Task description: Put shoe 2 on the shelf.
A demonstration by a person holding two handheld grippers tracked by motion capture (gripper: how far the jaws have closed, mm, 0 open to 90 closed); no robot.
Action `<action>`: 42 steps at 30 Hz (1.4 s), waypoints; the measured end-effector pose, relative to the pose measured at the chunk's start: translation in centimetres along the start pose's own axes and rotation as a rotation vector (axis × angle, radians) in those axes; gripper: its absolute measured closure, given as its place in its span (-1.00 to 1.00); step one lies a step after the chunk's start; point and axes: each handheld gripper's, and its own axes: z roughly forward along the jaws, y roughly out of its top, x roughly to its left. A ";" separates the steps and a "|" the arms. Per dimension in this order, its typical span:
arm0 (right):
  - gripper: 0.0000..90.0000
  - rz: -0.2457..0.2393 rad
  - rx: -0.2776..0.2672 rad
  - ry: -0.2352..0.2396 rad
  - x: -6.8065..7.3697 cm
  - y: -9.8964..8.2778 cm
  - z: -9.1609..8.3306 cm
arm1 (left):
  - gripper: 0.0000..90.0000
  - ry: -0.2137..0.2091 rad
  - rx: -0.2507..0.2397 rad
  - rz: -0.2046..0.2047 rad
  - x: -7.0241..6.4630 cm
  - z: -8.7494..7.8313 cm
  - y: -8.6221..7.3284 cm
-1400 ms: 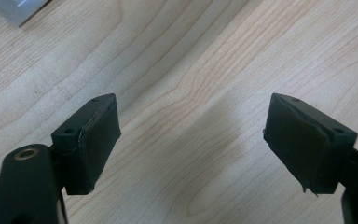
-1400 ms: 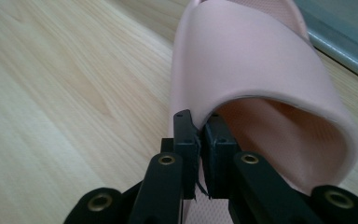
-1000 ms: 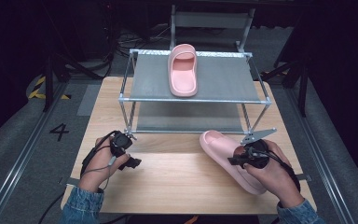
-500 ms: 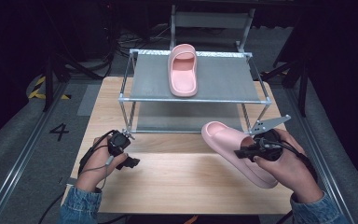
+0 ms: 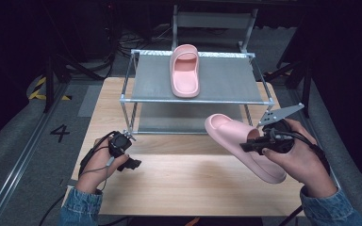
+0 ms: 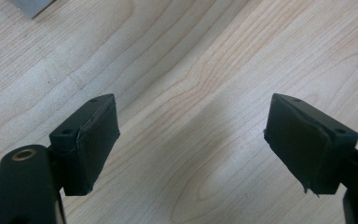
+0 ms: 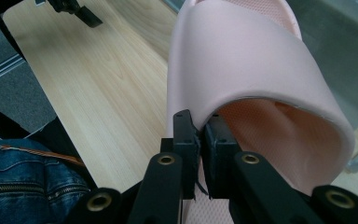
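- My right gripper [image 5: 250, 146] pinches the slipper [image 5: 245, 146] sidewall, jaws nearly closed; it's now lifted off the table [image 5: 179, 179].
- Left gripper [image 5: 131, 164] open, empty.
- Judging next: onto rack [image 5: 226, 77], beside other slipper [image 5: 185, 70].

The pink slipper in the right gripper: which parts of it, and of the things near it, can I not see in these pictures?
- Held slipper, high view: heel side hidden by the right gripper and hand.
- Same slipper, right gripper view: toe cut off by the top edge; underside faces away.
- Rack, high view: lower shelf partly hidden under the upper one.
- Left gripper, left gripper view: body cut off at the bottom edge.
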 end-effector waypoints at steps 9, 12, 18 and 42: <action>0.91 -0.028 -0.023 -0.026 -0.5 2.4 -2.3 | -0.60 0.015 -0.026 -0.034 -0.1 0.2 -0.8; 0.91 -0.038 -0.025 -0.037 -0.9 3.3 -2.7 | -0.60 0.030 -0.037 -0.039 -0.1 0.1 -1.3; 0.91 -0.038 -0.035 -0.060 -1.8 5.0 -3.1 | -0.61 0.067 -0.048 -0.057 0.3 -0.3 -2.2; 0.90 0.006 0.005 -0.132 -6.6 11.4 -0.6 | -0.60 0.049 -0.022 -0.139 0.5 -1.5 -3.7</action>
